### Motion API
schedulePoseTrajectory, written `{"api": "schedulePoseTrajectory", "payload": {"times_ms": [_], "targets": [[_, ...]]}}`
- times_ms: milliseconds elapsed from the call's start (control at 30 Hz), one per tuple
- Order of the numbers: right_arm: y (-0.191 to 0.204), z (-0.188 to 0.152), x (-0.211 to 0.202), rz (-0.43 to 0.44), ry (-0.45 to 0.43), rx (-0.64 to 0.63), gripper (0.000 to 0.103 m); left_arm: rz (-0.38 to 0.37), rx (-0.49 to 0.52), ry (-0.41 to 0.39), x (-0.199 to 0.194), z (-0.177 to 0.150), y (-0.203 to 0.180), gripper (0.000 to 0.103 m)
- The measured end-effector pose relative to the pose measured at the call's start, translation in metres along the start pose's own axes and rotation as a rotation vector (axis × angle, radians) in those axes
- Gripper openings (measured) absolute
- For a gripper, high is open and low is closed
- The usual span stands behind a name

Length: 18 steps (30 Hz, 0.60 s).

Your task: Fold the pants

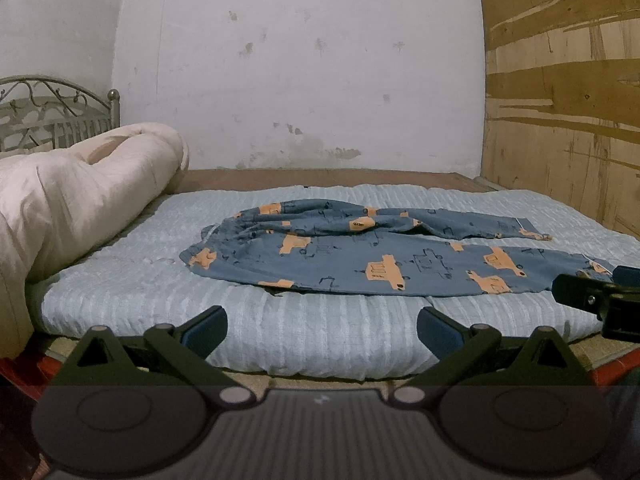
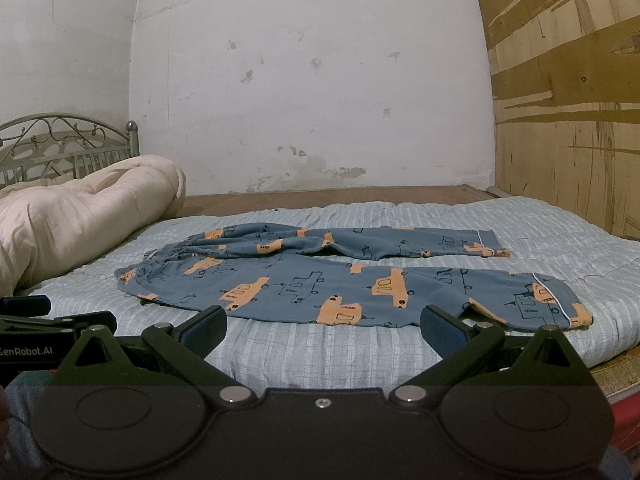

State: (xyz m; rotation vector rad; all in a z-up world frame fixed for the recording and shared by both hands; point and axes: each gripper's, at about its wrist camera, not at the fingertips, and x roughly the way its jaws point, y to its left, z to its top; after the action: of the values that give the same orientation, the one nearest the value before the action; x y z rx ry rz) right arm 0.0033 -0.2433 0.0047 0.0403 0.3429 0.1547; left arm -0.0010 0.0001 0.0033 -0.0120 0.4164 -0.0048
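Hovering level at the bed's near edge, we hold the left claw (image 1: 322, 332) and right claw (image 2: 323, 332) spread wide, gripping nothing. Blue pants (image 2: 340, 280) with orange vehicles lie flat on the pale quilt (image 2: 340, 352), waistband toward the rolled comforter (image 2: 80, 208).

"GenRobot.AI" stands on the left gripper (image 2: 52, 312).

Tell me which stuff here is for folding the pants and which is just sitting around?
For the job:
blue pants with orange cars
left gripper, open
right gripper, open
light blue quilt they lie on

Just sitting around:
rolled cream comforter
metal headboard
plywood board
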Motion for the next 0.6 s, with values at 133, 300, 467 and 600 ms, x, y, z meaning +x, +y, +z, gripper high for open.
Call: {"api": "schedulePoseTrajectory", "payload": {"times_ms": [133,300,467,600], "targets": [[0.001,0.0,0.001,0.002,0.01,-0.001,0.102,-0.007,-0.004,0.019,0.004,0.002,0.002,0.102],[0.0,0.001,0.008,0.007,0.036,0.004,0.102,-0.011,-0.008,0.055,0.009,-0.003,0.001,0.102],[-0.002,0.003,0.021,0.038,0.119,0.025,0.102,-0.026,-0.024,0.165,0.027,0.002,0.003,0.102],[-0.004,0.008,0.035,0.038,0.184,0.03,0.102,-0.04,-0.033,0.205,0.043,0.012,0.004,0.102]]}}
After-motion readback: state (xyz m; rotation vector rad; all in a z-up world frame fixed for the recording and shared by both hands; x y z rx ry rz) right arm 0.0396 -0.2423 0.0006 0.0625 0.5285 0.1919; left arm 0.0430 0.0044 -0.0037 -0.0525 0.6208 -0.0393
